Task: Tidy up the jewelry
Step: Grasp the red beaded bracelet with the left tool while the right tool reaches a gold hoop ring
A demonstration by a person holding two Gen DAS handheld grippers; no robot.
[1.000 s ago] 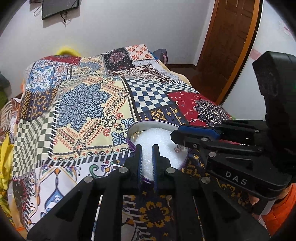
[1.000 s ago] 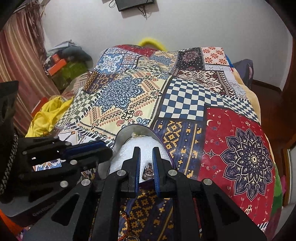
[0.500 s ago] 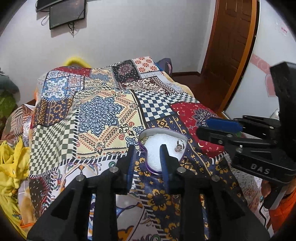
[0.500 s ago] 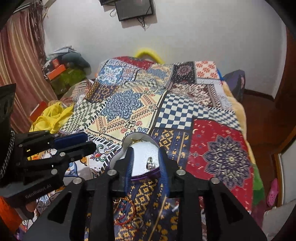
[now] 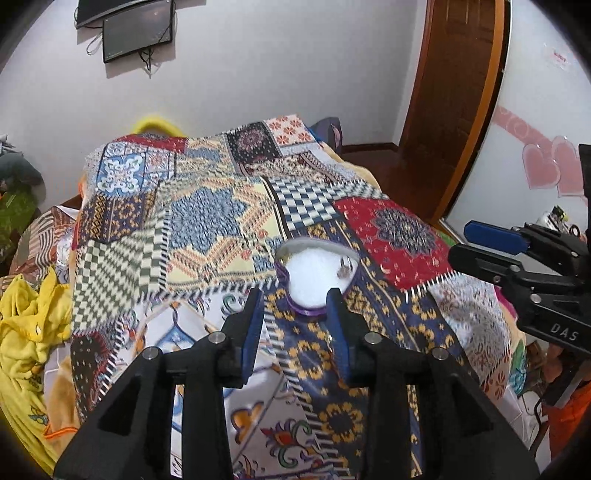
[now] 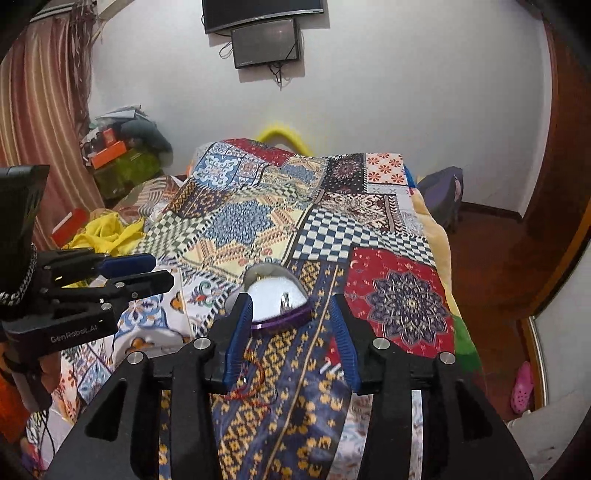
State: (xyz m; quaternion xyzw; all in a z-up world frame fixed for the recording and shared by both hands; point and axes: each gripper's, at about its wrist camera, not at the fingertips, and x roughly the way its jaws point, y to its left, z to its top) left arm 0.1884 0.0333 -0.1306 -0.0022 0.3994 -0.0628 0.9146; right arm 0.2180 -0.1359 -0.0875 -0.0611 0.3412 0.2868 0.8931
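From my left wrist camera, my left gripper [image 5: 295,314] stands wide open with nothing between its blue-padded fingers [image 5: 252,332]. Just past the fingertips one heart-shaped purple tin [image 5: 317,275] sits on the patchwork bedspread [image 5: 207,221], its lid off and its inside filled with white padding. One small silver ring [image 5: 345,266] lies on that padding near the tin's right edge; it is blurred, so I cannot make out any stone or detail. My right gripper [image 5: 476,243] reaches in from the right side, held well above the spread and apart from the tin; seen side-on, its two fingers are separated and empty. A yellow cloth [image 5: 26,332] is bunched off the bed's left edge.

From my right wrist camera, my right gripper [image 6: 291,332] is spread wide and holds nothing. The same tin [image 6: 275,301] lies just ahead, between the line of my fingers, its purple rim facing me and the ring [image 6: 285,300] showing as a dark glint on the pale lining. One reddish bangle-like loop [image 6: 251,380] rests on the spread near my left finger, close to the camera and separate from the tin. My left gripper [image 6: 147,271] comes in from the left, its fingers apart. Two dark screens [image 6: 264,33] hang on the white wall beyond the bed.
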